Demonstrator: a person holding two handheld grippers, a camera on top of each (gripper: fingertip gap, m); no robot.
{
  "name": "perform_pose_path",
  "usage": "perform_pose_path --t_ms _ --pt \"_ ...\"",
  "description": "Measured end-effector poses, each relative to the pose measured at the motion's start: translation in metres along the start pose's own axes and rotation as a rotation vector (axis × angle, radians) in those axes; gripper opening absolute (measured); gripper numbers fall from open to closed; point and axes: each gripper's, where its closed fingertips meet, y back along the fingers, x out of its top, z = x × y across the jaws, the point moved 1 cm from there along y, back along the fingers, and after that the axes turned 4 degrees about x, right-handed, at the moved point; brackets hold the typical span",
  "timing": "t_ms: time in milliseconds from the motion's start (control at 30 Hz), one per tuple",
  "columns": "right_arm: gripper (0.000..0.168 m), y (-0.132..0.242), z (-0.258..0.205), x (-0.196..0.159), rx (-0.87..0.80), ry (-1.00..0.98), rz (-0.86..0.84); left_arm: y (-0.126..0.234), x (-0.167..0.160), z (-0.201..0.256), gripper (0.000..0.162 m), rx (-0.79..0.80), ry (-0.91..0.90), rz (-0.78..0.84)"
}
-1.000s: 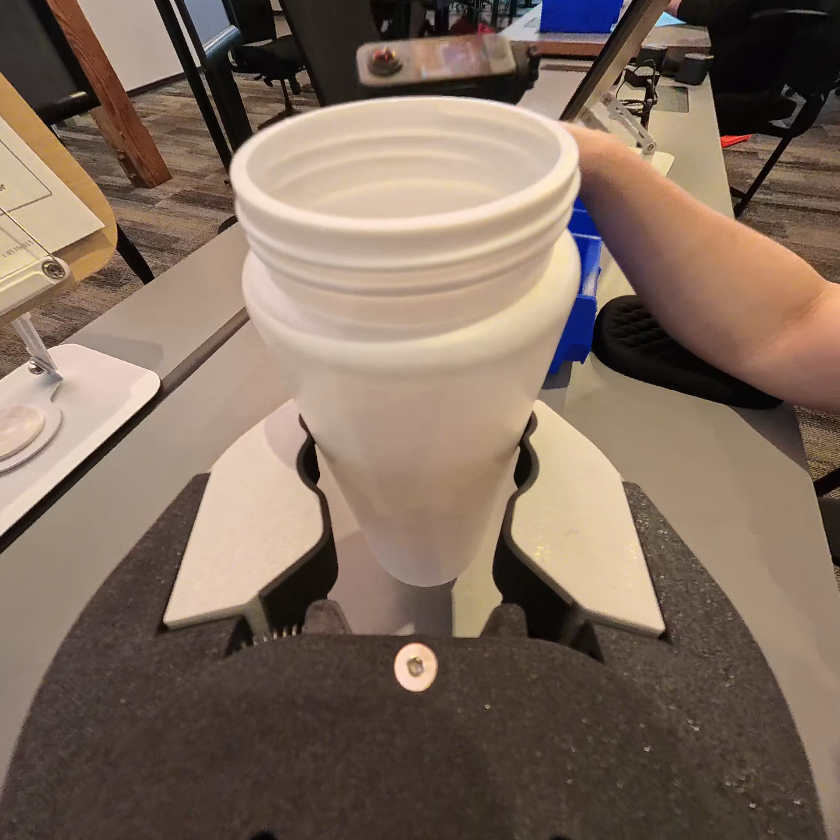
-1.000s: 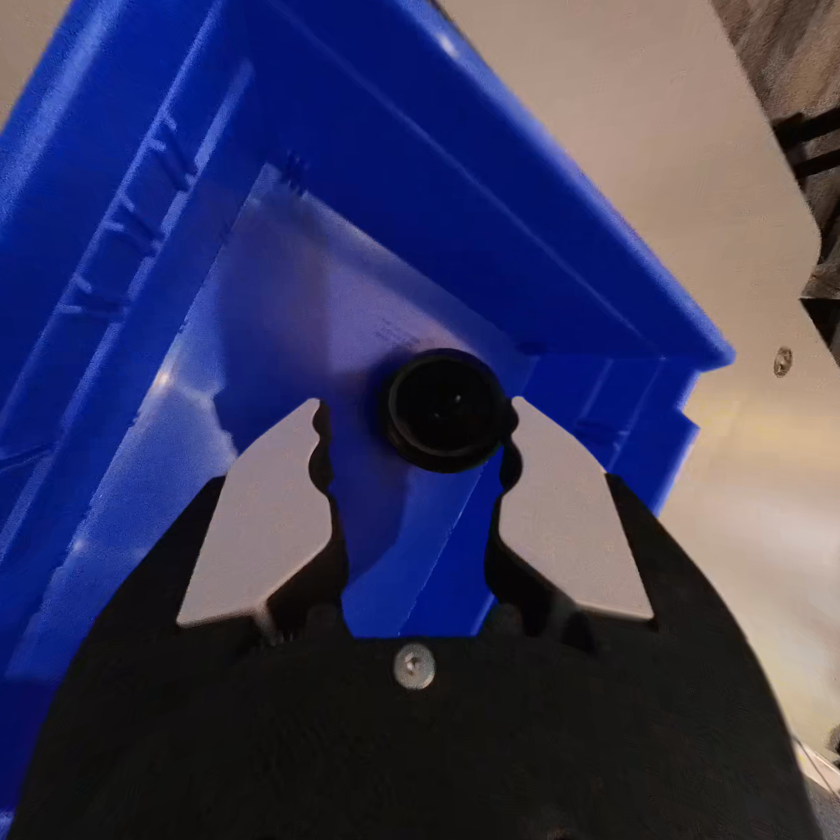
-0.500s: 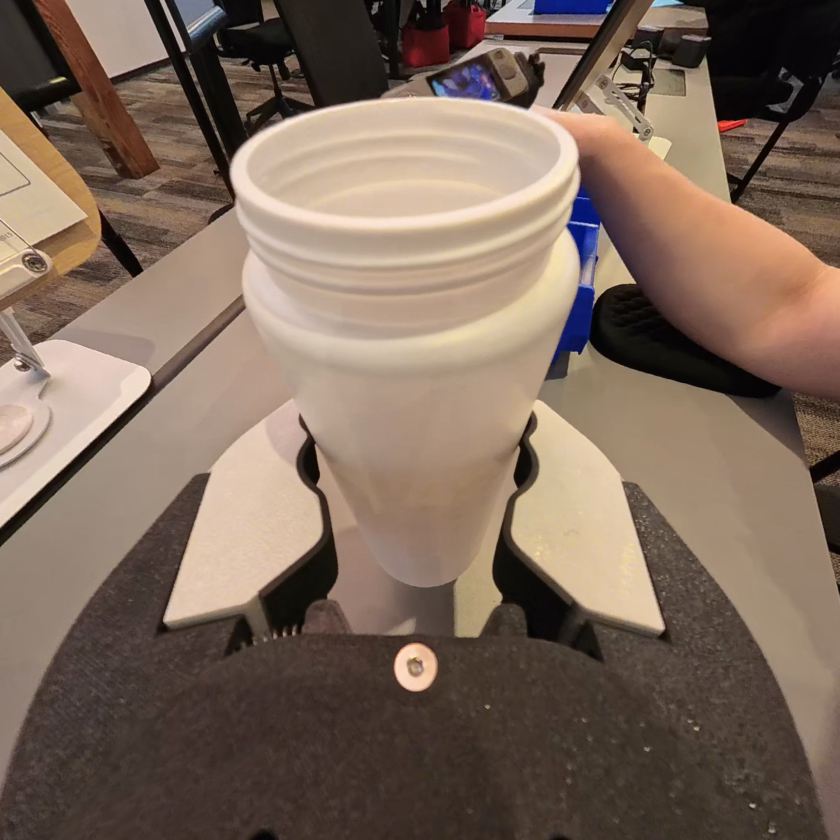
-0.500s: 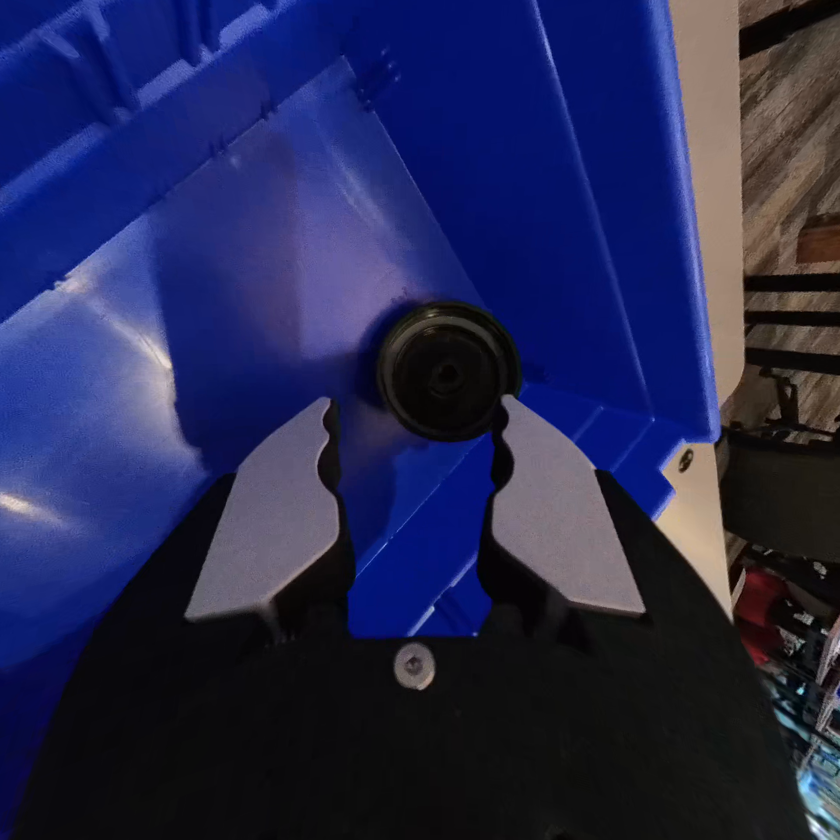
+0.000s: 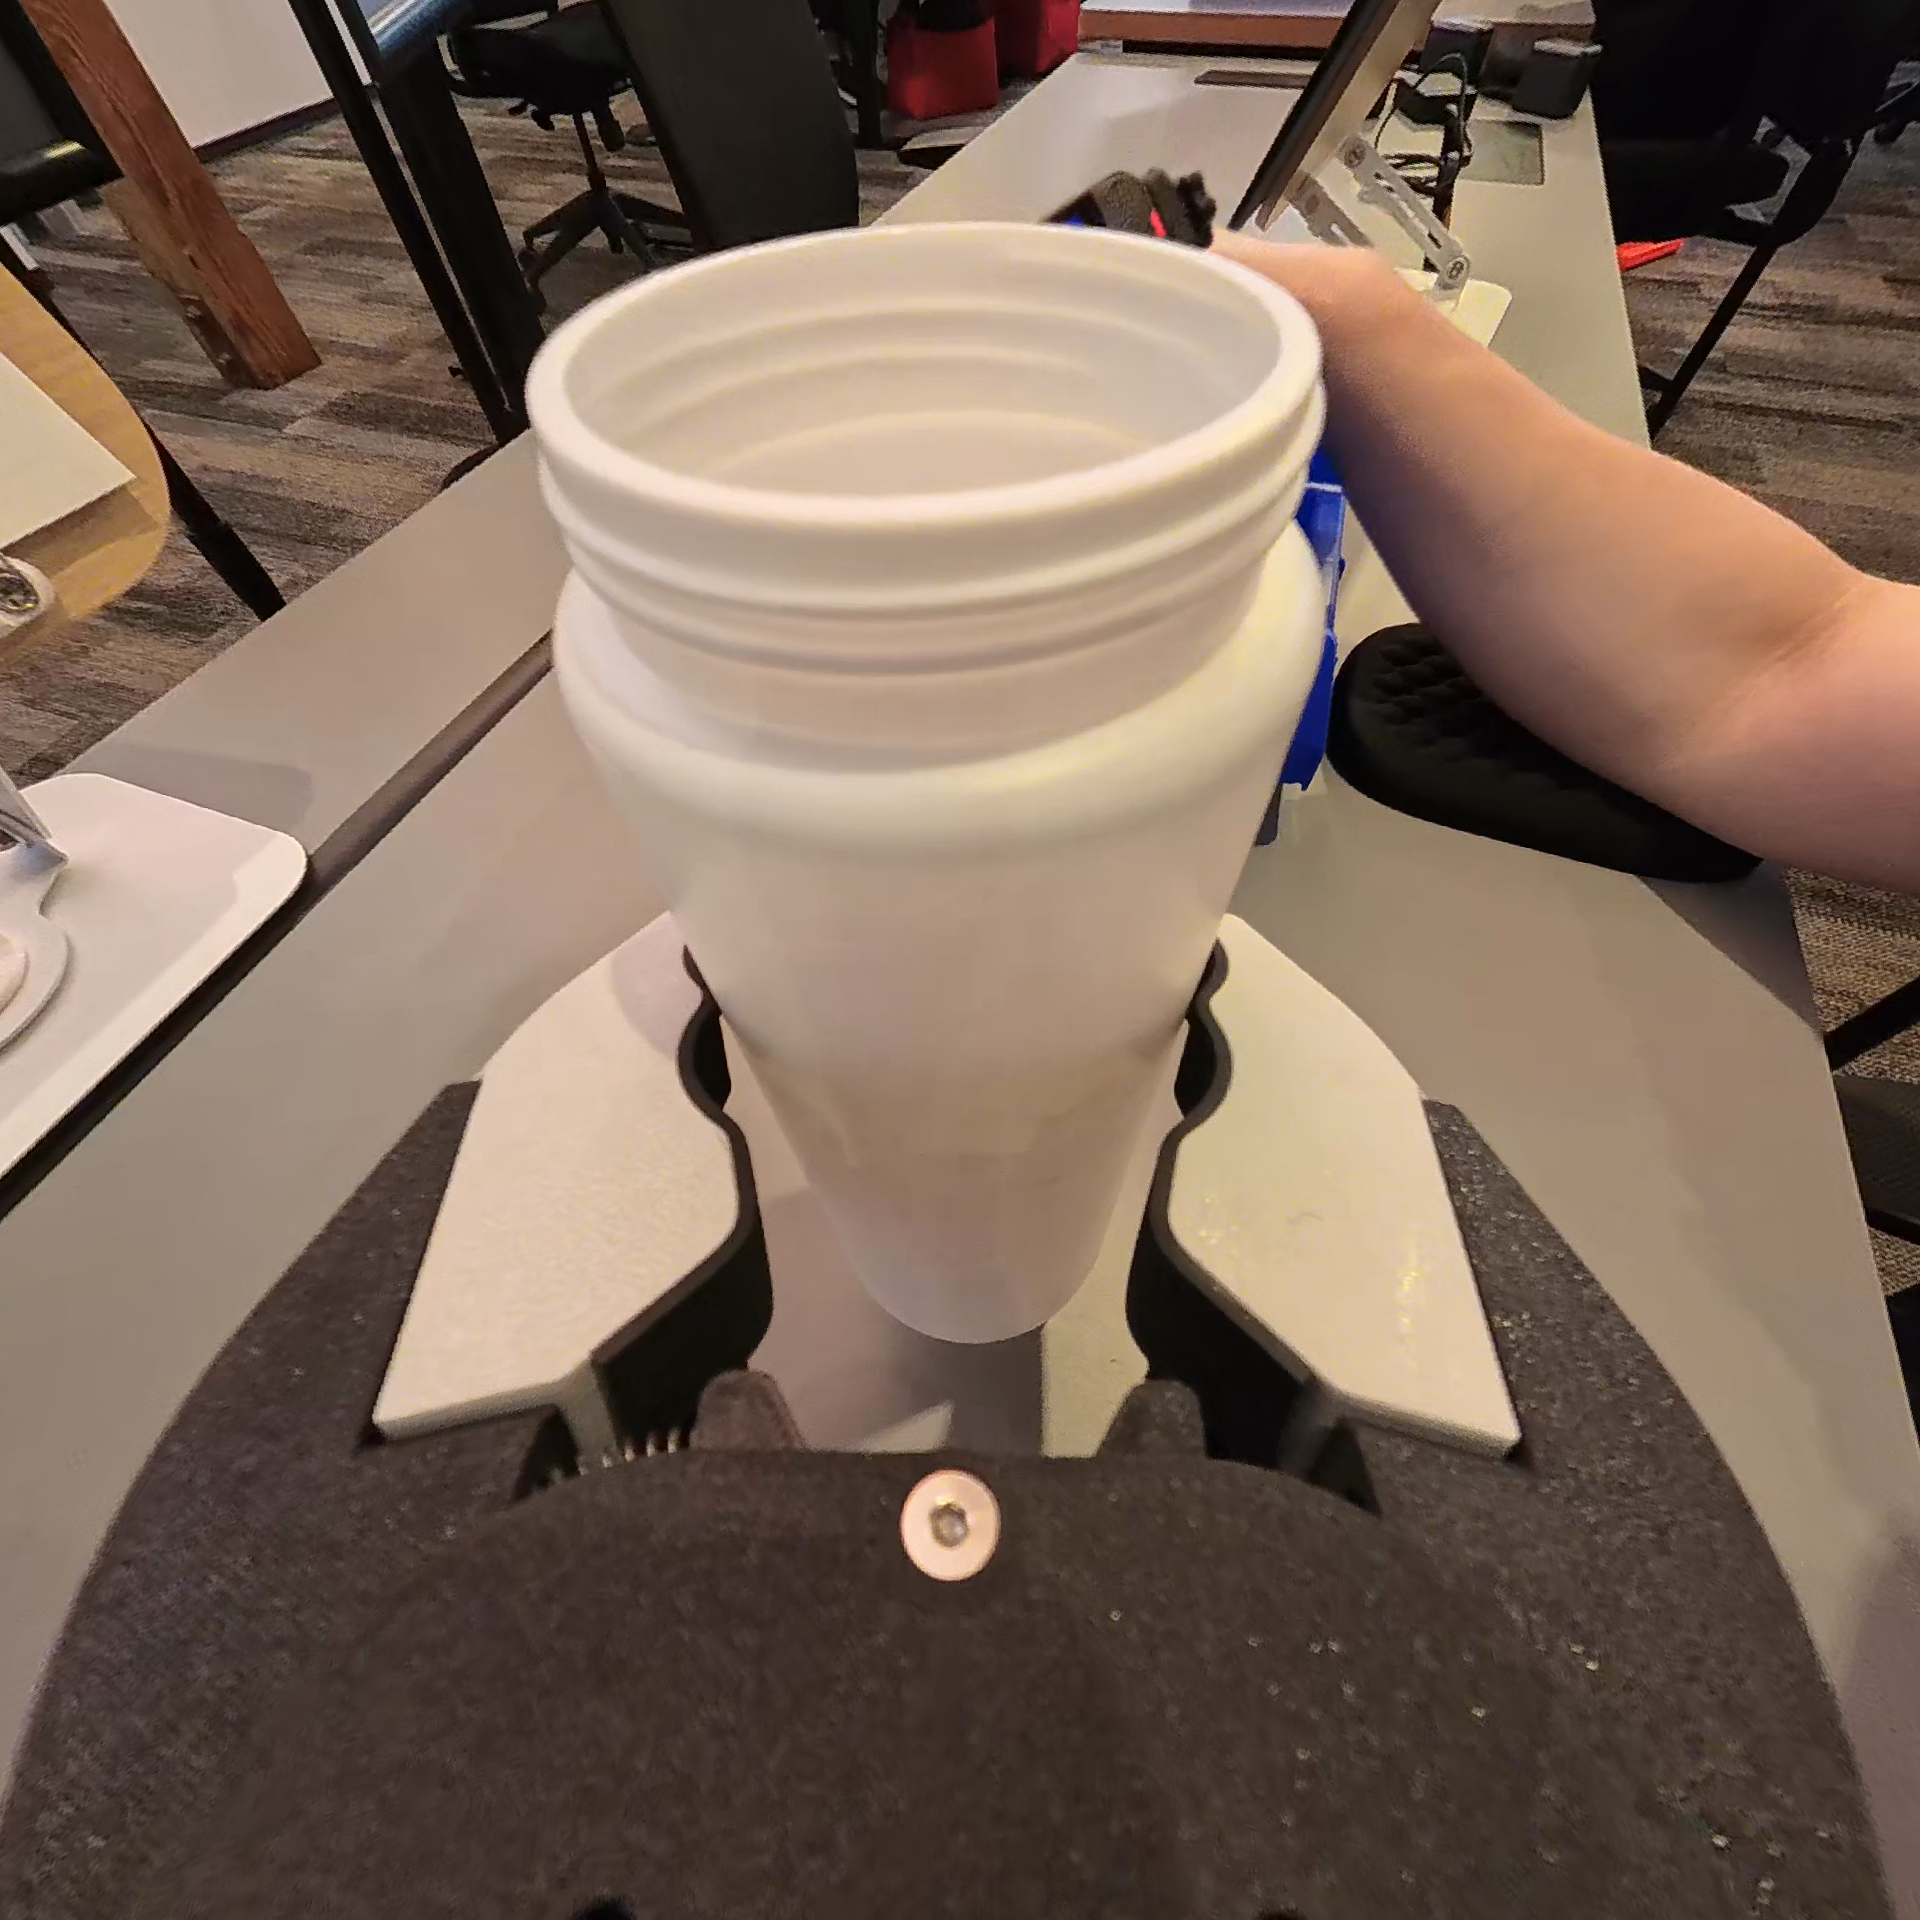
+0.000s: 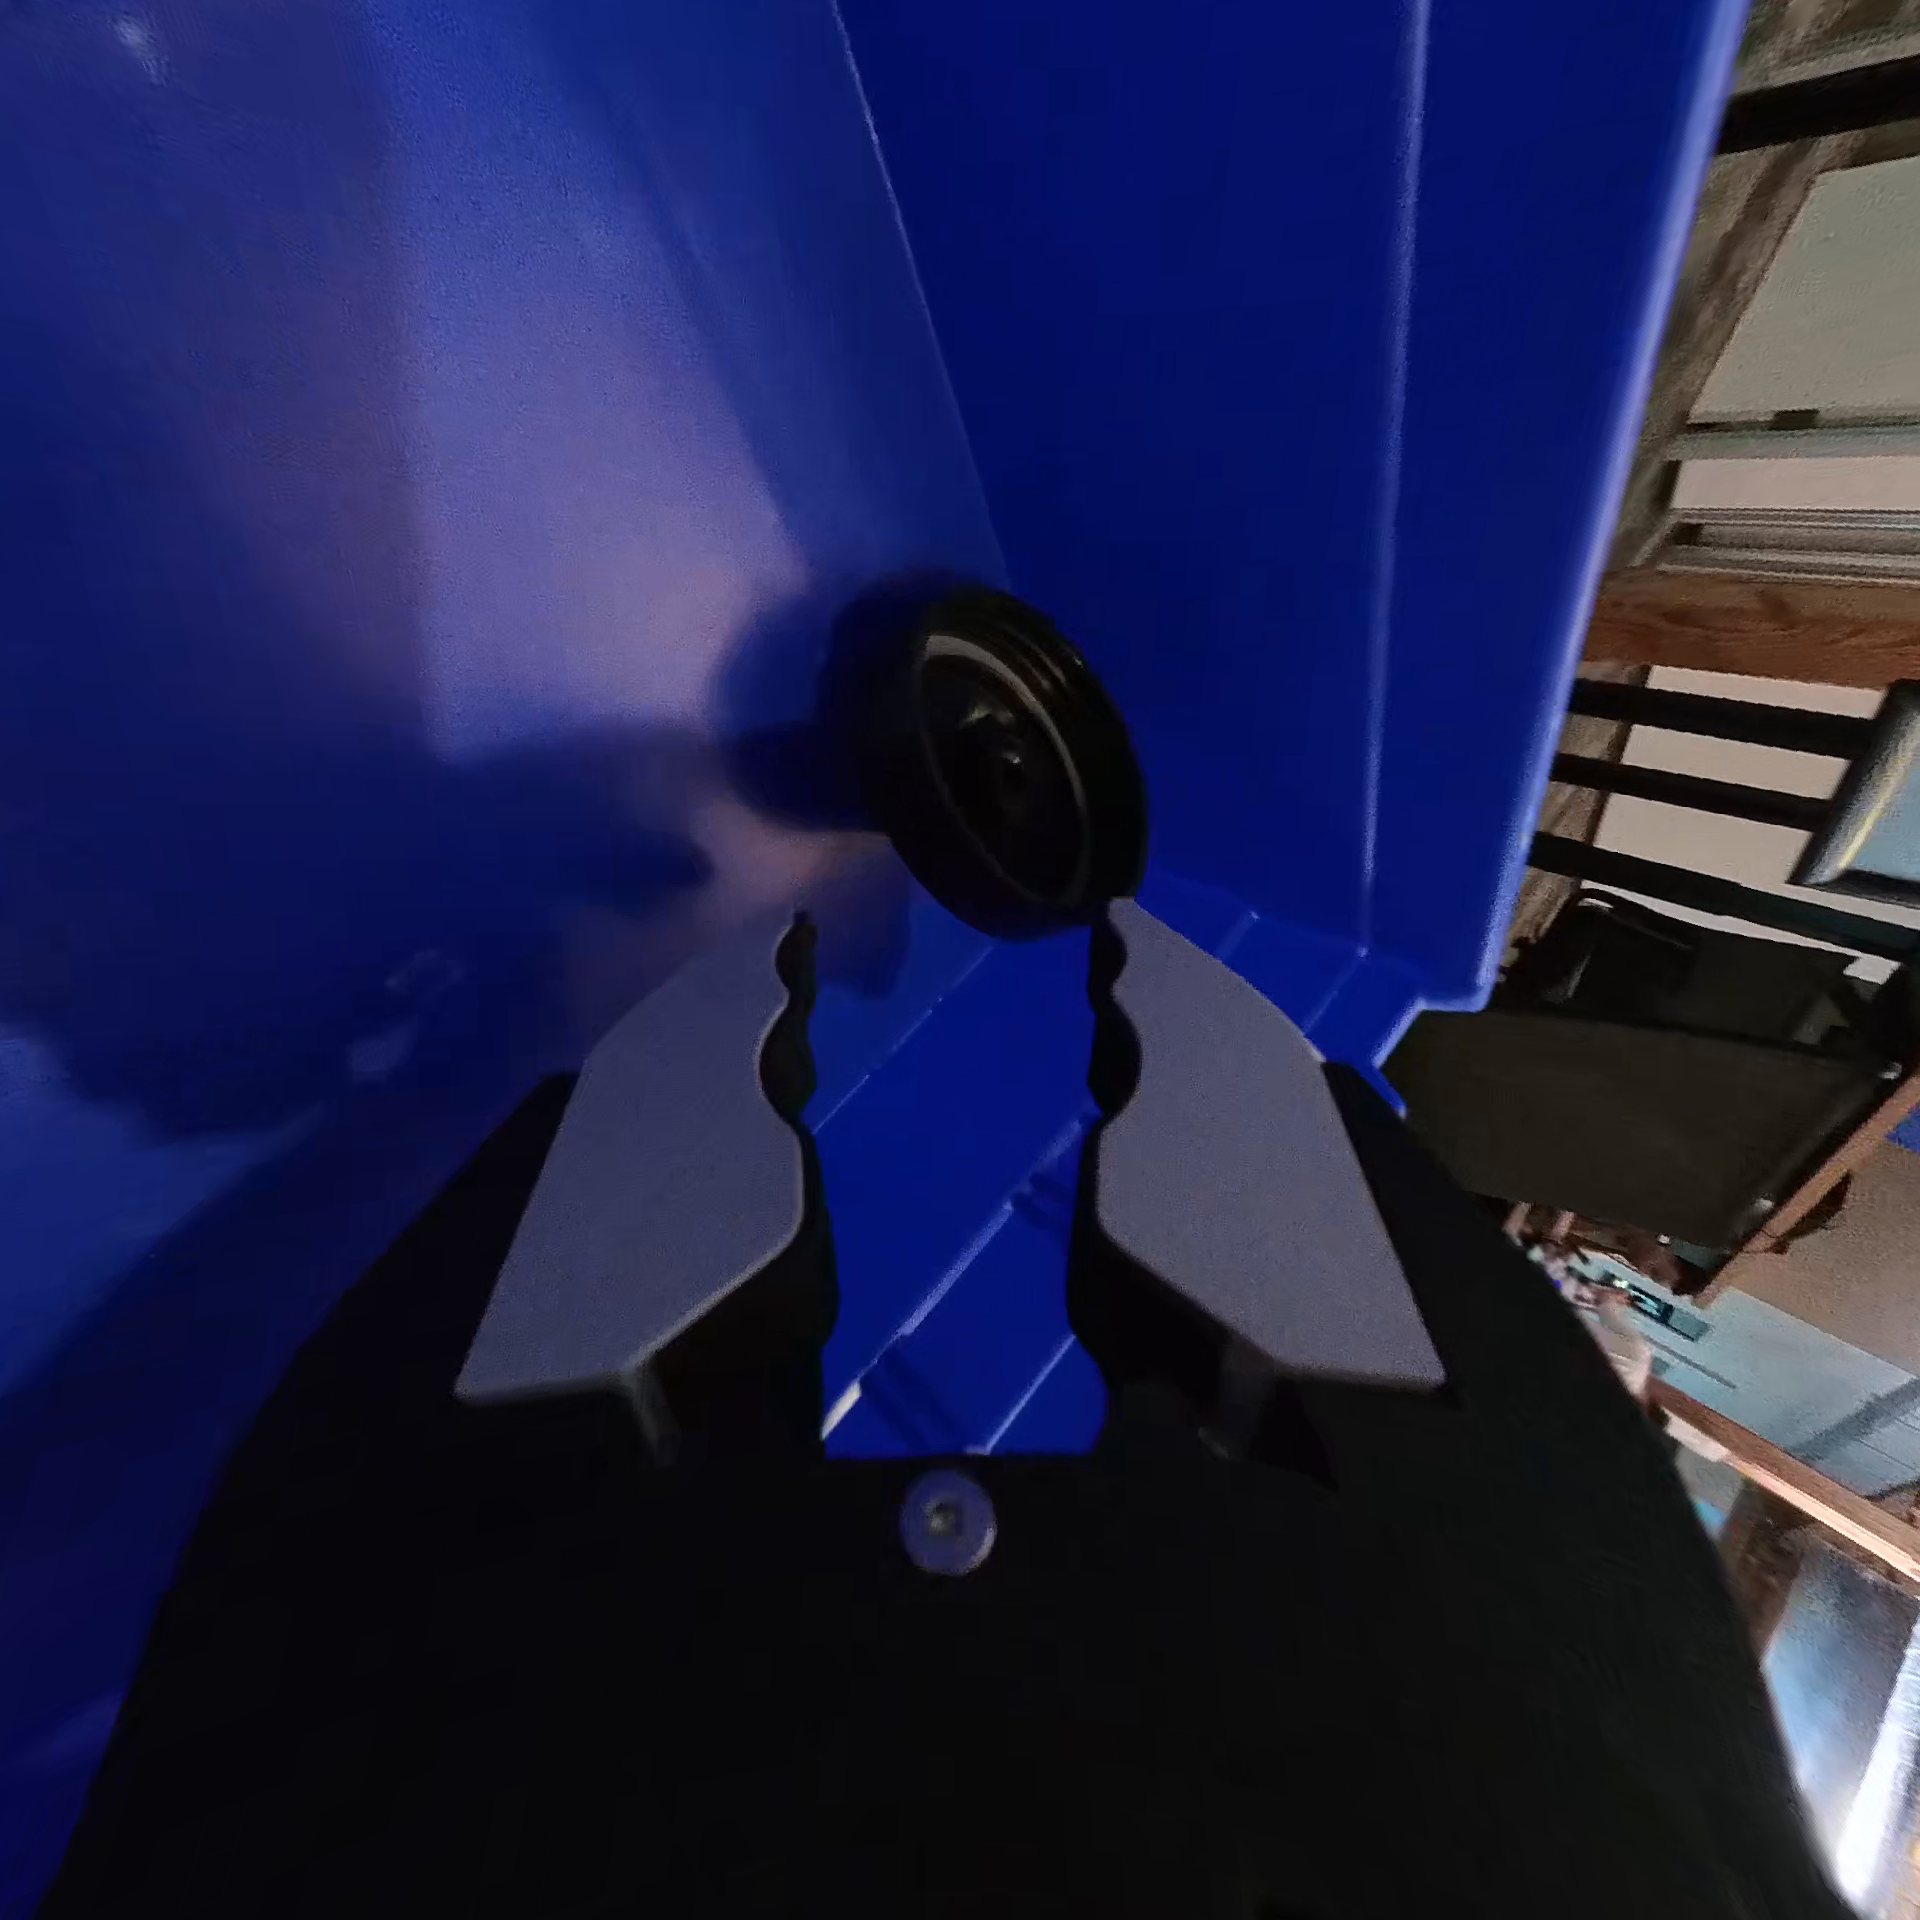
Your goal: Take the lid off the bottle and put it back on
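A white bottle [image 5: 935, 831] with an open threaded mouth and no lid stands on the grey table [image 5: 312, 1039]. My left gripper [image 5: 951, 997] is shut on its lower body. In the right wrist view, a black lid [image 6: 1013, 769] lies tilted inside a blue bin [image 6: 1143, 312], close to a corner, its inside facing me. My right gripper [image 6: 951, 925] is open and empty, reaching into the bin. The lid sits just beyond the fingertips, by the right fingertip [image 6: 1112, 935], and is not between the jaws.
A person's forearm [image 5: 1558, 582] reaches past the bottle to the blue bin [image 5: 1314, 644] behind it. A black mesh pad [image 5: 1455, 748] lies under the arm. A white stand base [image 5: 135, 894] sits at the left table edge. Chairs and desks stand beyond.
My right gripper has swung round inside the bin and its jaws have narrowed somewhat. The lid now shows tilted near the right fingertip. My left gripper keeps hold of the bottle.
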Motion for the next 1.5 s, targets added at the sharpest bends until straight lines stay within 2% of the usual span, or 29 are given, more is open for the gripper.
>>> perform_pose_path --t_ms 200,333,433,500,600,667,767,833,933,1133,1267,1400,1500 --pt "0.045 -0.005 0.010 0.005 -0.085 0.036 0.001 -0.005 -0.005 0.003 0.086 -0.011 -0.003 -0.021" --pt "0.025 -0.013 0.010 0.006 -0.103 0.053 0.001 -0.007 -0.008 0.004 0.086 -0.015 0.001 -0.033" --pt "0.024 -0.005 0.014 0.007 -0.050 -0.089 0.044 -0.008 -0.009 0.004 0.086 -0.018 0.005 -0.035" --pt "0.022 0.010 0.018 0.016 0.063 -0.328 0.164 -0.008 -0.010 0.004 0.086 -0.019 0.007 -0.038" --pt "0.022 0.030 0.010 0.027 0.382 -0.699 0.322 -0.009 -0.011 0.005 0.086 -0.023 0.007 -0.046" --pt "0.023 0.039 0.004 0.030 0.569 -0.875 0.390 -0.011 -0.013 0.007 0.086 -0.027 0.004 -0.055" --pt "0.022 0.037 -0.004 0.026 0.758 -1.073 0.403 -0.013 -0.016 0.009 0.086 -0.034 0.002 -0.067" --pt "0.022 0.031 -0.008 0.020 0.806 -1.141 0.373 -0.014 -0.018 0.010 0.086 -0.036 0.000 -0.074" --pt "0.019 0.027 -0.010 0.017 0.820 -1.166 0.344 -0.015 -0.019 0.010 0.086 -0.039 -0.001 -0.079" --pt "0.021 0.018 -0.004 0.006 0.721 -1.185 0.284 -0.016 -0.021 0.011 0.086 -0.044 0.001 -0.086" --pt "0.013 0.023 -0.013 0.015 0.852 -1.187 0.313 -0.017 -0.022 0.014 0.086 -0.049 -0.004 -0.092" --pt "0.013 0.051 -0.021 0.046 1.138 -1.172 0.476 -0.017 -0.021 0.014 0.086 -0.051 -0.008 -0.093" --pt "0.012 0.057 -0.025 0.056 1.225 -1.156 0.514 -0.017 -0.021 0.015 0.086 -0.054 -0.005 -0.093"
